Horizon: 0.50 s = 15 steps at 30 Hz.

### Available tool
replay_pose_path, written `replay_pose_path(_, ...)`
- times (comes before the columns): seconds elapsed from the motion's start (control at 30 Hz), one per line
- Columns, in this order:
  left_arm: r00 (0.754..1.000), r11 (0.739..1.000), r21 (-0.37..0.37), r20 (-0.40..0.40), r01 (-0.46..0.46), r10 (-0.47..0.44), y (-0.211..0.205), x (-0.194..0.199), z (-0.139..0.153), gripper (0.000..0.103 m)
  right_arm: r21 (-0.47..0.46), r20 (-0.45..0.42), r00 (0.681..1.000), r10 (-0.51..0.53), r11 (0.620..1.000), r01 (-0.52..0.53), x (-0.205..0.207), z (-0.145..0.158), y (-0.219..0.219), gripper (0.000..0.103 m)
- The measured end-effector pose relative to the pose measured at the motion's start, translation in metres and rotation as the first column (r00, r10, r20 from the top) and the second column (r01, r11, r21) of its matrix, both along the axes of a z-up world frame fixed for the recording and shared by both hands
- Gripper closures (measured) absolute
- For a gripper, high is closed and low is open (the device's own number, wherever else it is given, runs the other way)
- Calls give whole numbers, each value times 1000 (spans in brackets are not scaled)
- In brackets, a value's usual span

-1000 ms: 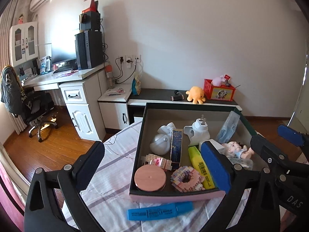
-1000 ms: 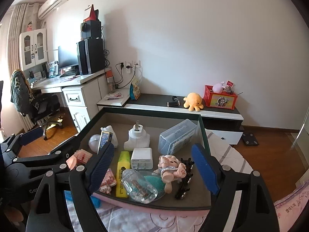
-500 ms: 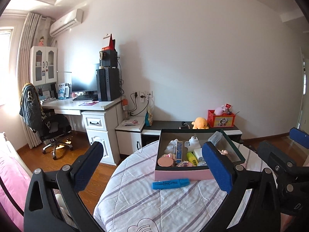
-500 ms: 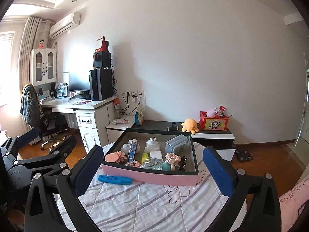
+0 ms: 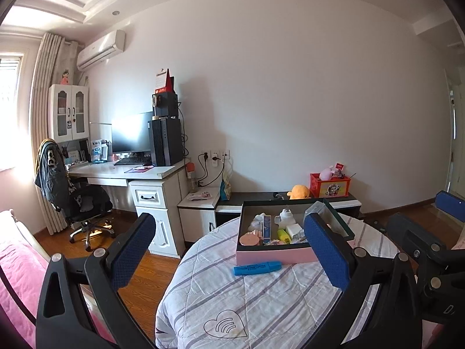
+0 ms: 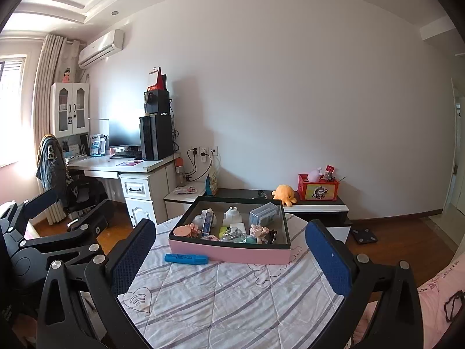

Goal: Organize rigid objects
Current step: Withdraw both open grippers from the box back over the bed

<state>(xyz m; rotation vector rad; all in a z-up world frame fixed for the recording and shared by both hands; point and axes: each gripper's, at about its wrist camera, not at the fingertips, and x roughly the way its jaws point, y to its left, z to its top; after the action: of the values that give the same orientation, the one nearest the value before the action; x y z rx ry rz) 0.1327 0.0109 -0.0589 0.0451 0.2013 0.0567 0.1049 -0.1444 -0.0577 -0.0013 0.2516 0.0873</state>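
Right wrist: one box (image 6: pixel 229 254), one marker (image 6: pixel 186 258)

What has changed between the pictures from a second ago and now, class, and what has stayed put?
Both grippers have drawn back and up from the pink box, which now looks smaller and farther off. The right gripper has just been opening its jaws, with nothing between them; the left gripper is open and empty too. Unchanged: the blue highlighter lies on the striped cloth in front of the box, whose contents stay inside.

Both black gripper (image 6: pixel 229 258) frames carry blue textured pads (image 6: pixel 328 258) and silver screws.
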Motion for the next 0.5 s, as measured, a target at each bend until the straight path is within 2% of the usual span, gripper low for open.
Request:
replay_pose_path(0.23,1000,1000,6,-29,5,-4,-1,3,-5,0,7,-16,1000,-4,1000,4,5,-8,-3,0)
replay_pose_path(0.5,994,1000,14,-112,7,-5,-8,45,-23,0,16,-90,996,-5,1000,6,36,-31,-7,0)
